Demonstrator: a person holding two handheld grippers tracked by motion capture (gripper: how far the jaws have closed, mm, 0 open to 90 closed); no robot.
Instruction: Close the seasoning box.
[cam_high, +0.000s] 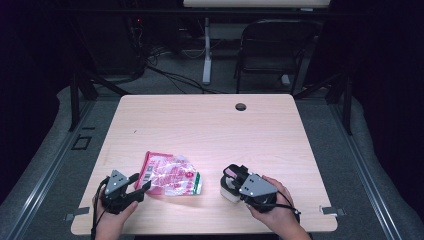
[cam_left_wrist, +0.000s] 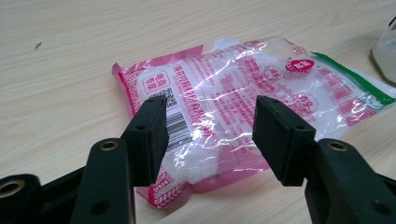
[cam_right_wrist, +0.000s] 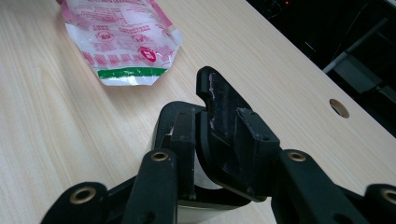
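L gripper (cam_high: 141, 184) sits low at the near-left edge of the tabletop (cam_high: 210, 120), held in the person's L hand (cam_high: 112, 212), forearm coming in from the bottom. Jaws spread wide, pointing fwd and to the right, nothing between the pads. R gripper (cam_high: 231, 176) is held in the R hand (cam_high: 275, 212) at near-right, aimed left. Its jaws are closed down on a black lid tab (cam_right_wrist: 219, 100).

Glossy crinkled plastic bag (cam_left_wrist: 243, 93), matt pale wood-grain table (cam_high: 210, 120), matt black tool (cam_left_wrist: 210, 135)
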